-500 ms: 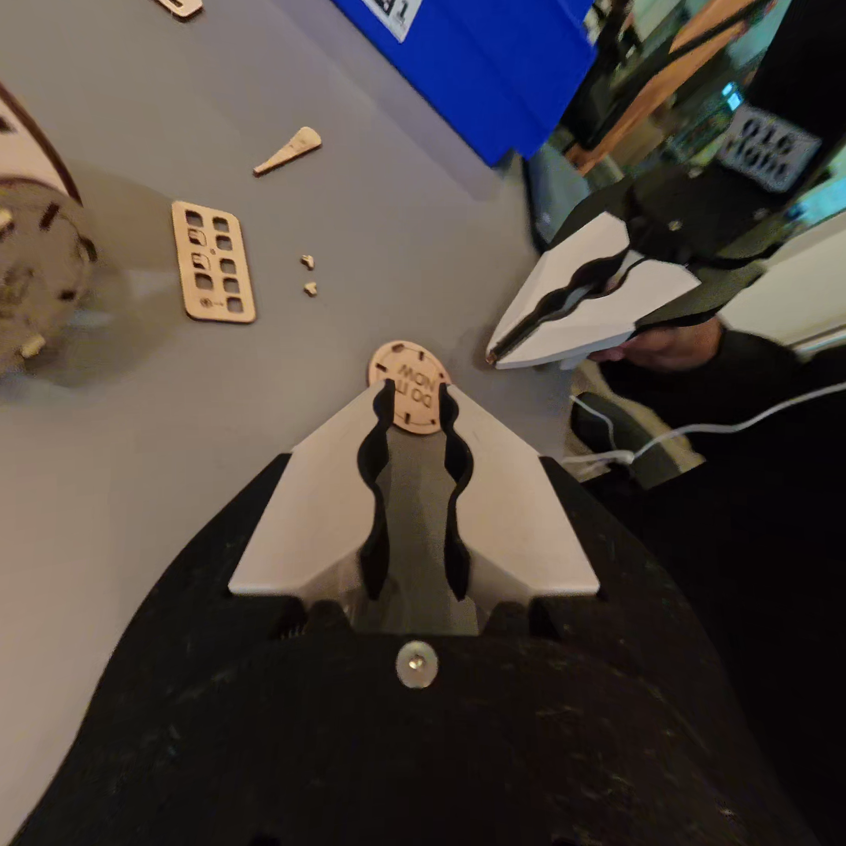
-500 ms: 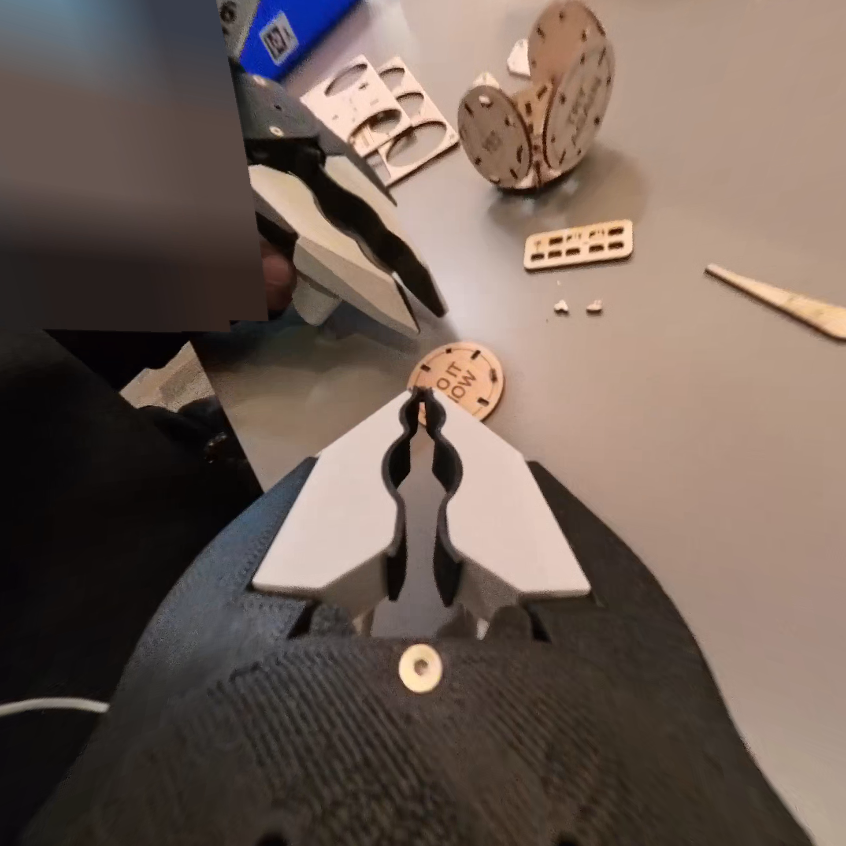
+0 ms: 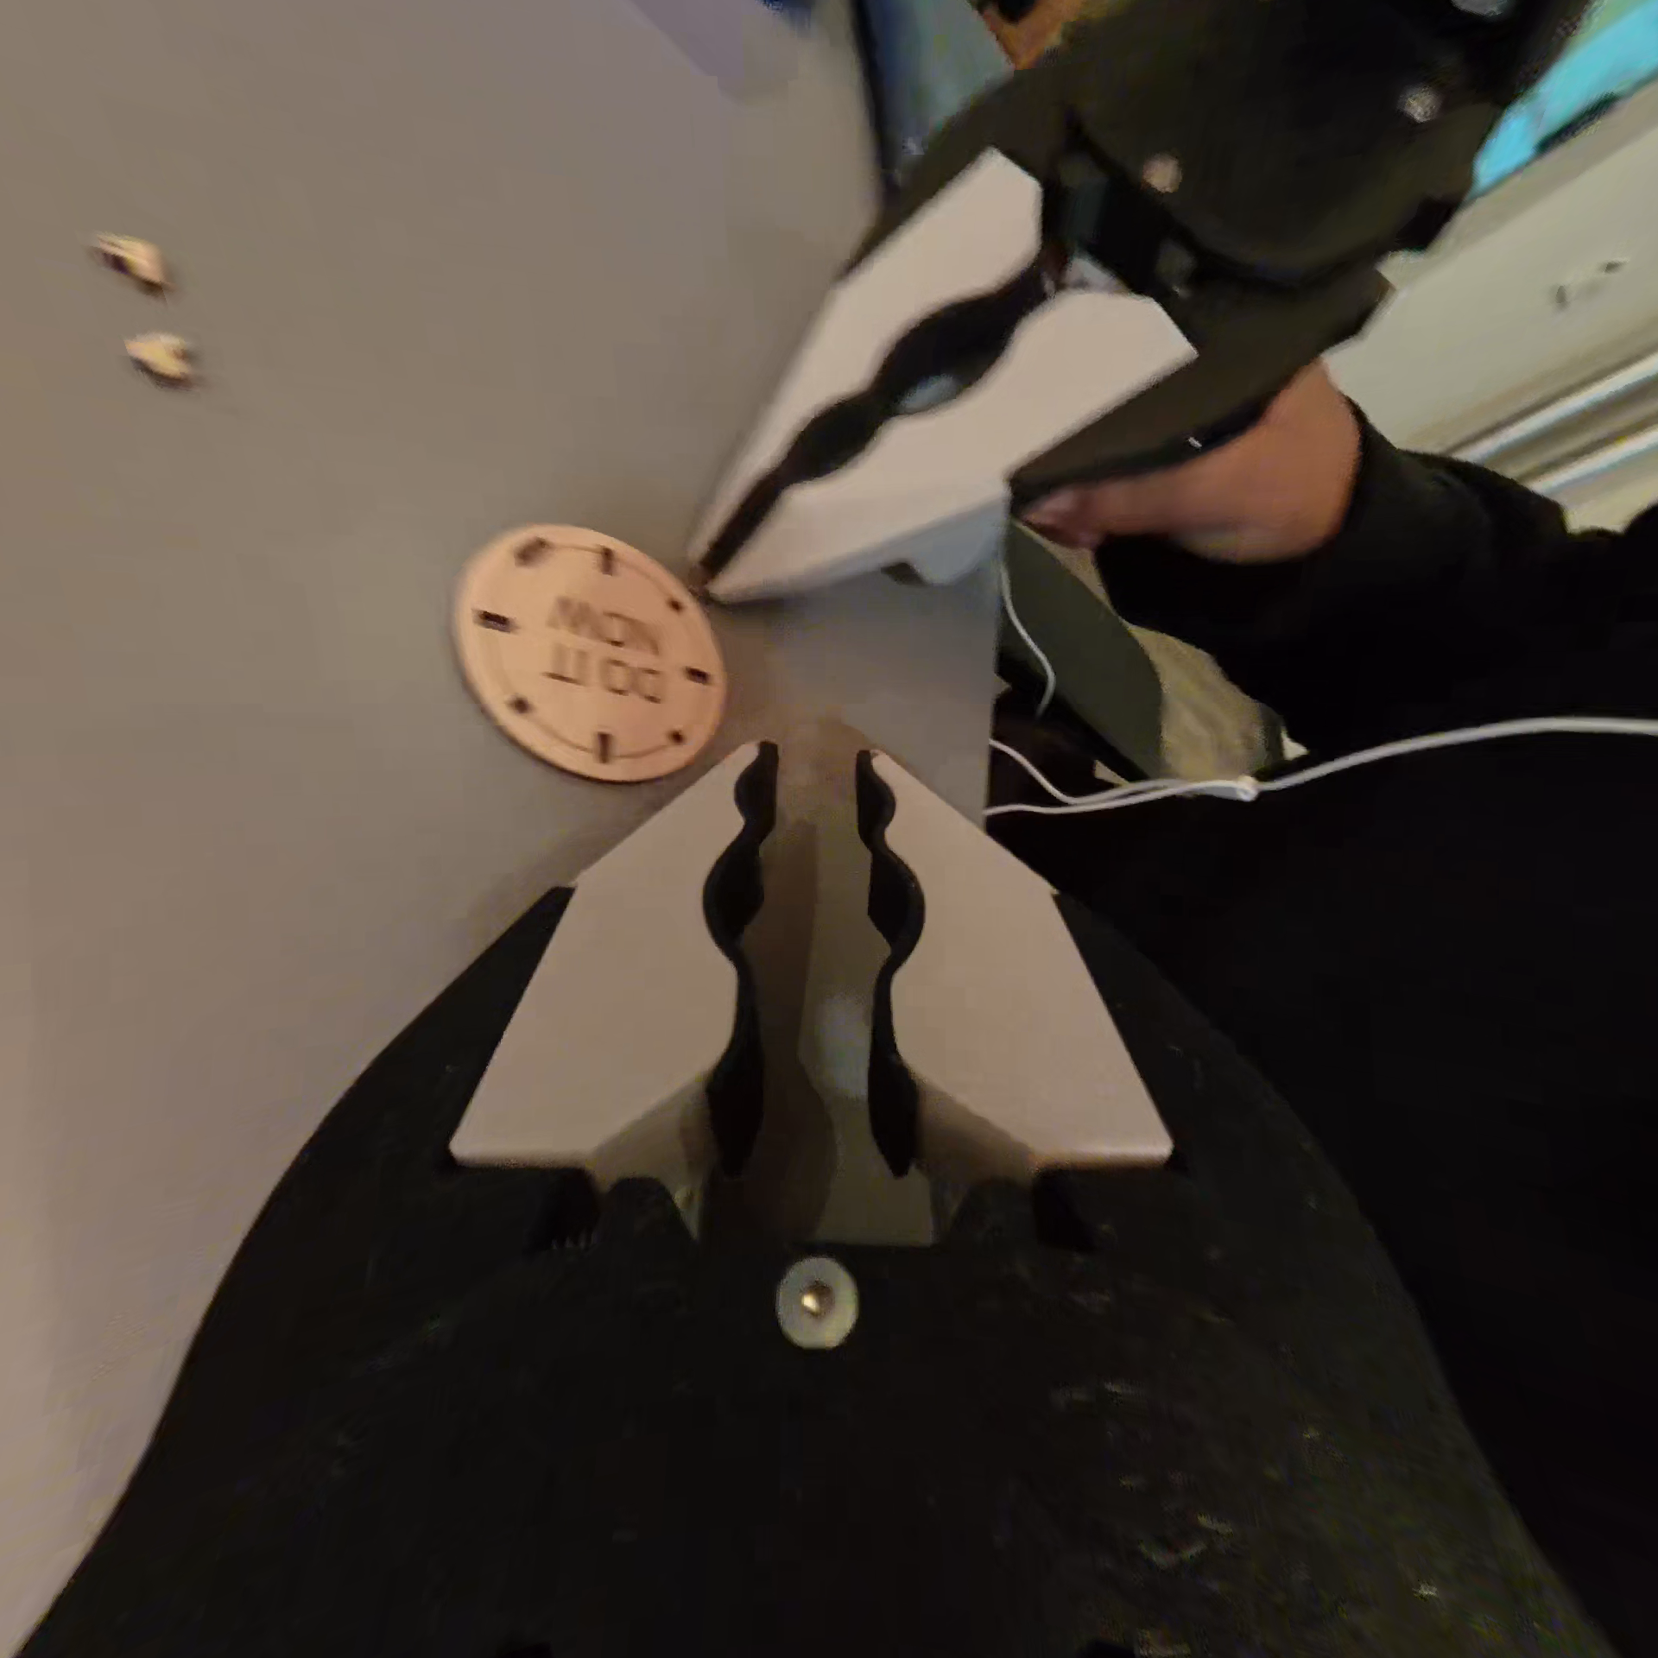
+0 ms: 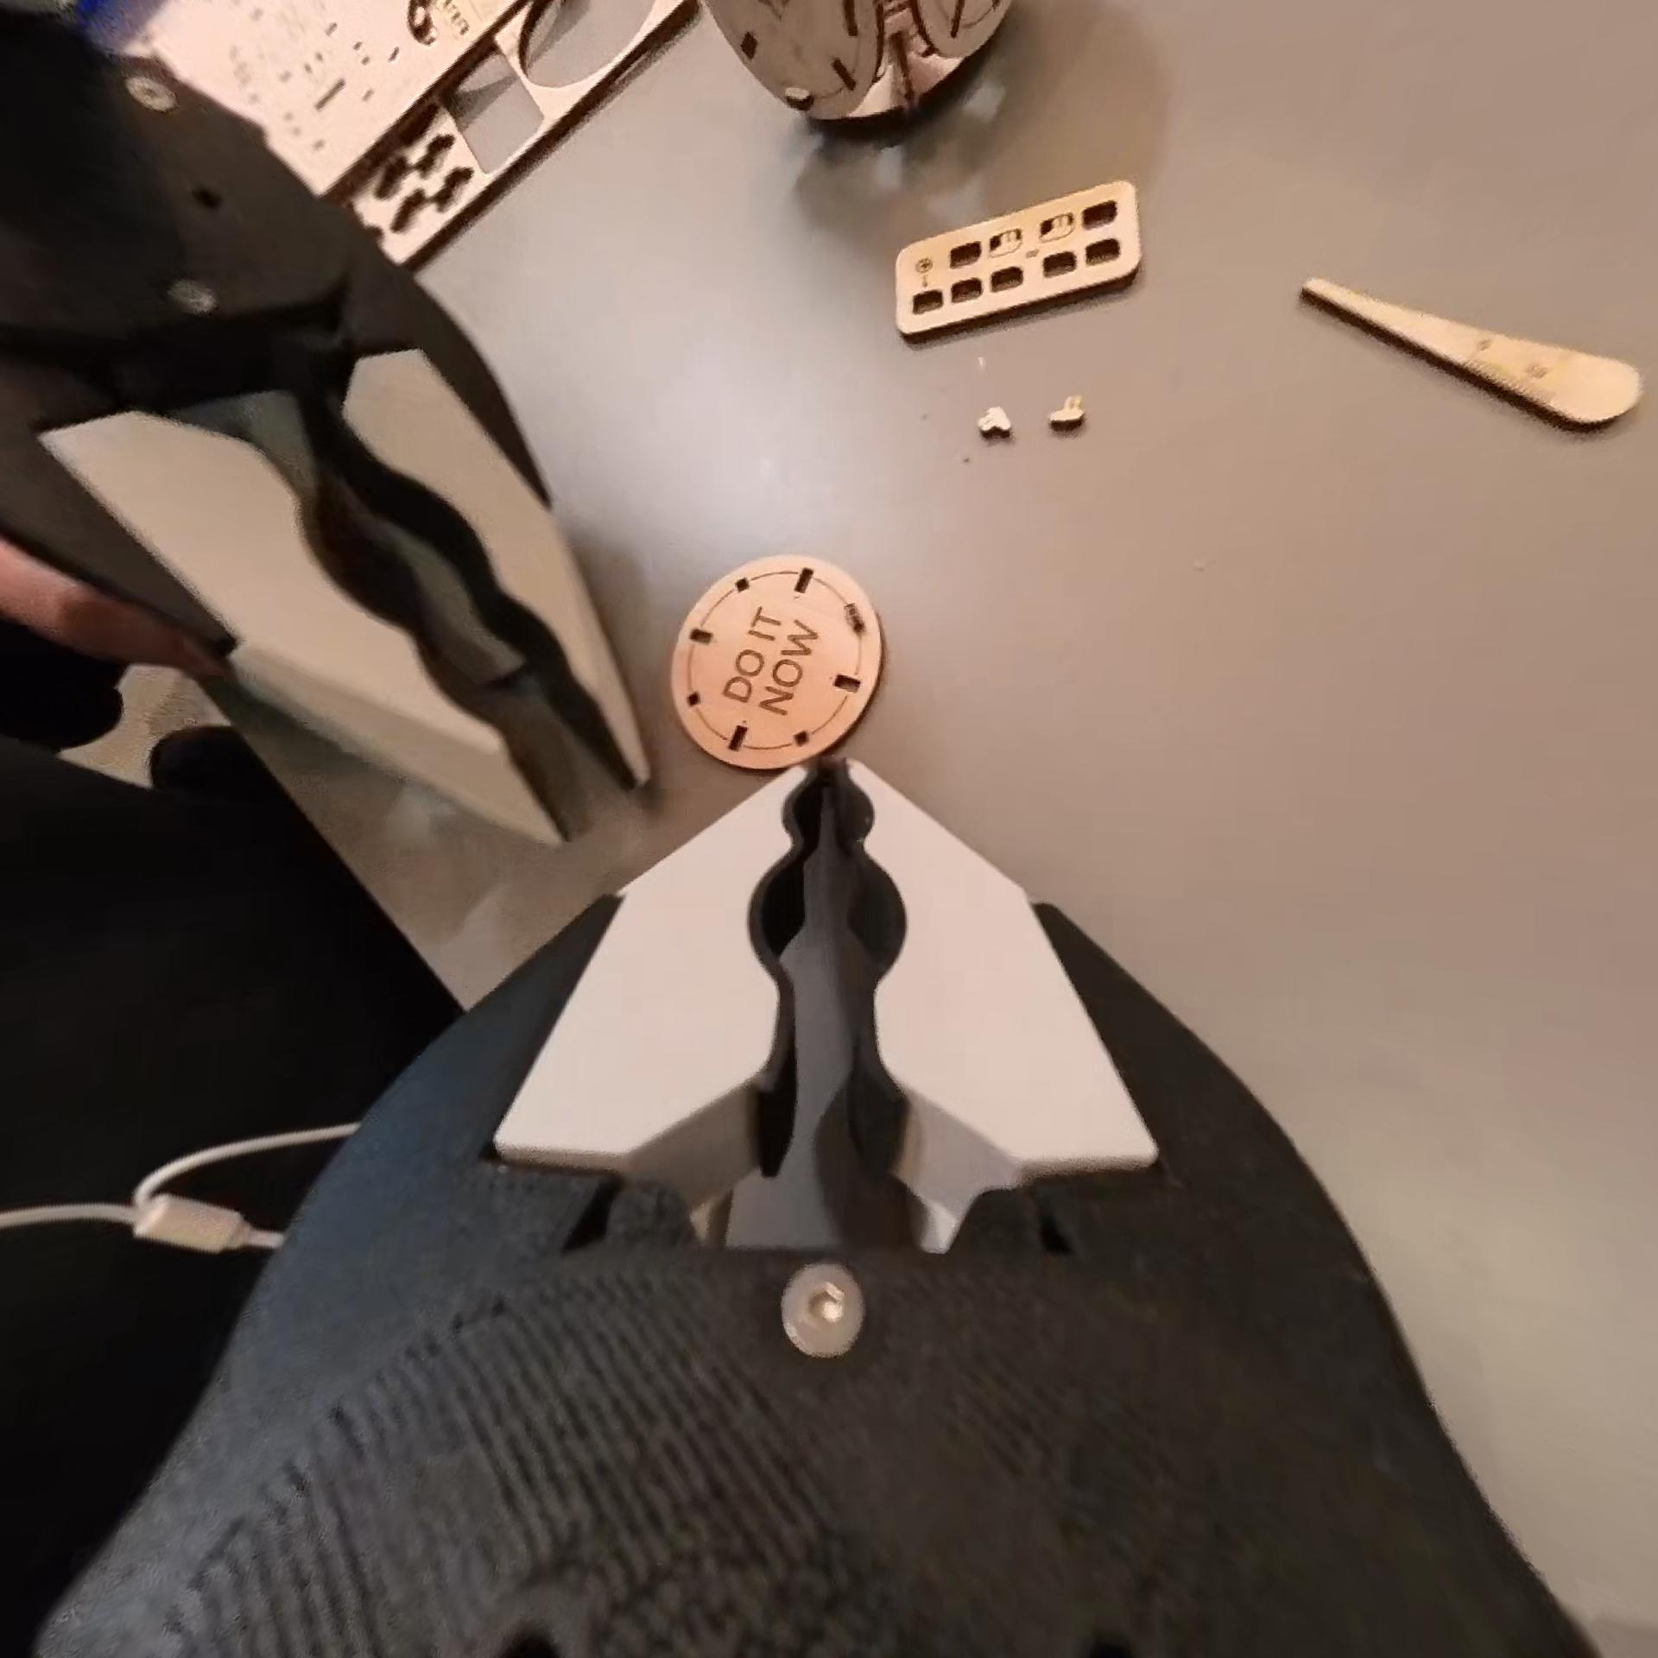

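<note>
The grey table [image 4: 1256, 807] fills most of both views, and its near edge drops off beside your grippers. At the far left corner in the right wrist view lies a large wooden cut-out sheet [image 4: 466, 117] with empty openings, and next to it stands an assembled round wooden model [image 4: 861, 54], cut off by the top of the frame.

Your left gripper [image 3: 815, 763] hangs low over the table near its edge with its fingers slightly apart and only bare table between them; it holds nothing. The other view shows it at the left [image 4: 601, 789], tips pointing down at the surface just left of the disc.

Your right gripper [image 4: 830, 773] has its tips together, with nothing visible between them. Those tips sit right at the near rim of the round wooden disc [image 4: 779, 666]; contact with it cannot be judged. From the left wrist view that gripper [image 3: 709, 574] comes in from the right, held by your hand [image 3: 1211, 502] in a dark sleeve, its point at the disc's edge.

The disc, engraved and with small slots around its rim, lies flat on the table between the two grippers.

Farther off lie a slotted wooden strip [image 4: 1018, 260], a tapered wooden stick [image 4: 1480, 368], and two tiny wooden bits [image 4: 1032, 417]
</note>
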{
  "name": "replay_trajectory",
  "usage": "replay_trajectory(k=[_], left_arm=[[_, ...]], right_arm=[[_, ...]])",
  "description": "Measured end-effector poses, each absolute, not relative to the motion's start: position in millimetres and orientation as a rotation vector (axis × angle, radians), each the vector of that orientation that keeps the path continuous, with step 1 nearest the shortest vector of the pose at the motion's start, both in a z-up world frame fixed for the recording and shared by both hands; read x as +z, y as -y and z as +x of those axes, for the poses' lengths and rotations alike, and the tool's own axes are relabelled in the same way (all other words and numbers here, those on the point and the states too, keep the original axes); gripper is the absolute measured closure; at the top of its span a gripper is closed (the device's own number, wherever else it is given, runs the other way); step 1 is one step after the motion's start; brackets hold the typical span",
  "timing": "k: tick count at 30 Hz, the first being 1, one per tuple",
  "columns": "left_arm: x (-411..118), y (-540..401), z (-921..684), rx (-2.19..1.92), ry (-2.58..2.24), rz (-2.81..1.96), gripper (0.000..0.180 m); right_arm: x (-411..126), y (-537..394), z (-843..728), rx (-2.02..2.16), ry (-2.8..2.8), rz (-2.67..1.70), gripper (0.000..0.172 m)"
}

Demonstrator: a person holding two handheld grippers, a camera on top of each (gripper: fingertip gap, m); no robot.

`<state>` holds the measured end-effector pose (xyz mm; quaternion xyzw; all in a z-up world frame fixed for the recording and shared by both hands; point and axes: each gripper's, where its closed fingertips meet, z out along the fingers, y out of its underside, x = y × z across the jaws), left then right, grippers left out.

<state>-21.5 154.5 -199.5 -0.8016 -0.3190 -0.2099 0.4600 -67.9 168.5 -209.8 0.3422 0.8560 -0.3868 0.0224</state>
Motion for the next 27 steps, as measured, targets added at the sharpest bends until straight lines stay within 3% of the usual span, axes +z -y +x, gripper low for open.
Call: replay_trajectory(k=[8,16,19,25,27], left_arm=[[-197.2,-125.8,-70.1,-0.069,0.844,-2.013,0.16],[-203.5,-136.6,-55.4,-0.187,0.839,-2.041,0.149],[-203.7,-145.6,-22.6,-0.385,0.767,-2.066,0.157],[-185.9,-141.3,-50.5,-0.189,0.787,-1.973,0.16],[-178.5,-146.2,-53.1,-0.098,0.732,-1.977,0.177]], right_arm=[[-208.6,-166.9,-60.6,-1.15,-2.706,1.05,0.171],[-210.5,-173.7,-72.0,-1.129,-2.74,1.117,0.171],[-206.8,-177.1,-78.3,-1.134,-2.722,1.122,0.171],[-198.5,-176.0,-78.2,-1.049,-2.788,1.021,0.171],[-197.9,-171.9,-76.7,-0.981,-2.833,0.953,0.171]])
